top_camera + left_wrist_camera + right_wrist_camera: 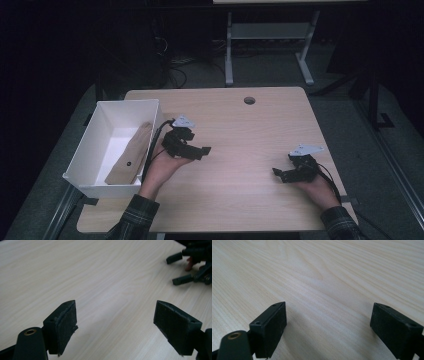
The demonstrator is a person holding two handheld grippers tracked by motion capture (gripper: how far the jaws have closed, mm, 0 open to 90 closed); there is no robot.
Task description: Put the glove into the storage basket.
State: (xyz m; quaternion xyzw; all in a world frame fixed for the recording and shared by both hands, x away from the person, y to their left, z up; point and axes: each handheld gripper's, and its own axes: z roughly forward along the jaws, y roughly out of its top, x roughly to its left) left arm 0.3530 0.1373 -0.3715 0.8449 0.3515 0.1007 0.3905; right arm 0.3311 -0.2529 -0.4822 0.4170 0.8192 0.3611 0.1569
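A white box (85, 152) stands at the table's left edge with a brown paper bag (131, 155) lying inside it. Just right of the box, my left gripper (202, 150) is held low over the wood, open, nothing between its pads (62, 325). My right gripper (279, 173) rests near the table's right front, also open and holding nothing, its pads (270, 325) wide apart over bare wood. In the left gripper view the right gripper (193, 267) shows at the upper right.
The light wooden table (240, 130) has a round cable hole (249, 100) near its far edge. Cables trail from both grippers. Beyond the table stand white desk legs (229, 50) on a dark floor.
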